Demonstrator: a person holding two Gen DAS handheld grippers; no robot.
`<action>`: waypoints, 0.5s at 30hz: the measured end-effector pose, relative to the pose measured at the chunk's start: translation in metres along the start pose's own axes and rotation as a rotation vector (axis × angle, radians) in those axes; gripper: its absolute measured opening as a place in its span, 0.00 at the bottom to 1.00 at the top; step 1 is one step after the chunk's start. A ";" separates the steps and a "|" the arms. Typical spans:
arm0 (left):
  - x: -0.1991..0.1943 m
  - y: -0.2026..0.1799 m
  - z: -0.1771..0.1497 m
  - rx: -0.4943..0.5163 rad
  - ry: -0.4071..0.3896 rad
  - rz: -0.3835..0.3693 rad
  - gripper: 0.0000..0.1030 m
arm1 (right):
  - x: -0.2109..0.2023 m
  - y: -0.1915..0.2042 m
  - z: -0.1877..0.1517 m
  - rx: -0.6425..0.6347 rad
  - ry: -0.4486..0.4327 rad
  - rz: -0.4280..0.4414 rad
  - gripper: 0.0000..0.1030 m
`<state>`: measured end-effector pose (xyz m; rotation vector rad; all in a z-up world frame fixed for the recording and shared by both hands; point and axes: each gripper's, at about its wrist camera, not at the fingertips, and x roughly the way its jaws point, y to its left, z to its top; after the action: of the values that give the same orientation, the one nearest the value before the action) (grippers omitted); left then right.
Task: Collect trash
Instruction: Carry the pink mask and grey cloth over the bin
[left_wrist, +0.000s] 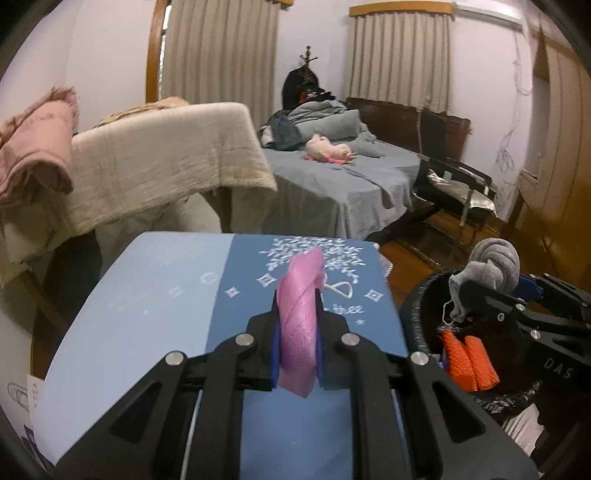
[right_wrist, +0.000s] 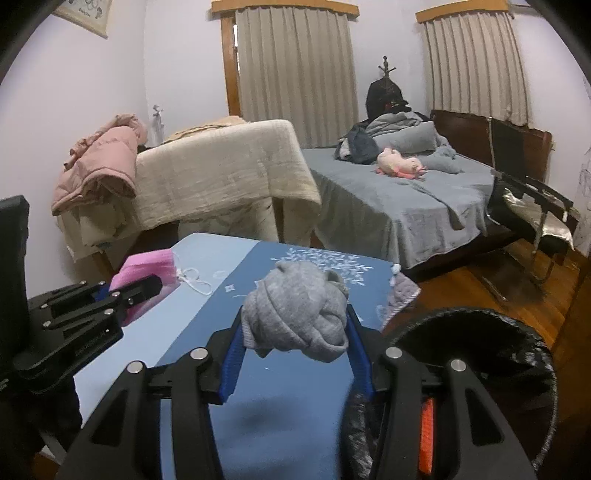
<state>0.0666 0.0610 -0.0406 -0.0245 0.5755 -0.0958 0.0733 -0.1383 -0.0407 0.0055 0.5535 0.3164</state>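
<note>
Grey bed (right_wrist: 388, 199), plush toy (right_wrist: 400, 166)

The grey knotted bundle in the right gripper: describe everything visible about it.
The grey knotted bundle looks like soft knit fabric, perhaps a sock, wound into a ball with a loose end hanging below. The right gripper clamps it between its blue pads, clear of the blue table and left of the black-lined bin. The left wrist view shows it above that bin.

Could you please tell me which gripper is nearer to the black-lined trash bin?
Right. The right gripper, holding the knotted grey sock, is beside the black-lined trash bin's rim. The left gripper, clamping the pink mask, is further off, above the blue table.
</note>
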 end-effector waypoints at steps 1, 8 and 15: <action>-0.002 -0.004 0.001 0.005 -0.003 -0.006 0.13 | -0.005 -0.004 -0.001 0.006 -0.003 -0.006 0.48; -0.013 -0.041 0.003 0.056 -0.022 -0.059 0.13 | -0.032 -0.033 -0.012 0.049 -0.018 -0.061 0.48; -0.018 -0.072 -0.001 0.088 -0.023 -0.110 0.13 | -0.055 -0.056 -0.020 0.065 -0.038 -0.129 0.48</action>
<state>0.0450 -0.0089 -0.0283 0.0286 0.5463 -0.2278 0.0351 -0.2100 -0.0345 0.0384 0.5233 0.1717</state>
